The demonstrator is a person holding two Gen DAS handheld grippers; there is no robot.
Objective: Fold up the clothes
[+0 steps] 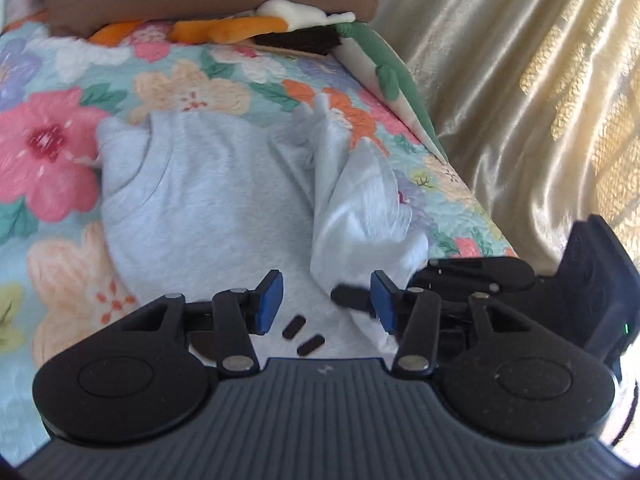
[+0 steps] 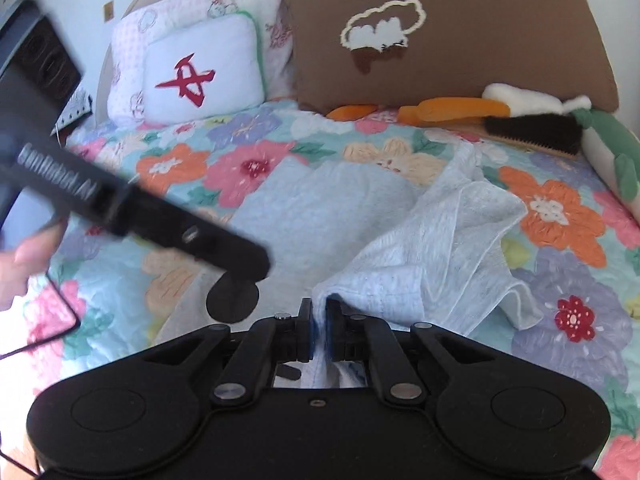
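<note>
A pale blue-grey garment [image 1: 208, 200] lies on the flowered quilt [image 1: 52, 148], part flat, part bunched up at its right side. My left gripper [image 1: 326, 302] hovers open just over its near part, nothing between the blue pads [image 1: 268, 300]. In the right wrist view the same garment [image 2: 340, 204] spreads ahead, and my right gripper [image 2: 319, 328] is shut on a lifted fold of its white-looking inside [image 2: 432, 256]. The left gripper's body [image 2: 132, 212] crosses that view at the left, held by a hand [image 2: 24, 260].
Pillows stand at the bed's head: a brown one [image 2: 452, 40] and a white one with a red mark [image 2: 200, 68]. A plush toy with orange and green parts [image 2: 520, 112] lies at the far right. A cream curtain [image 1: 520, 80] hangs beside the bed's right edge.
</note>
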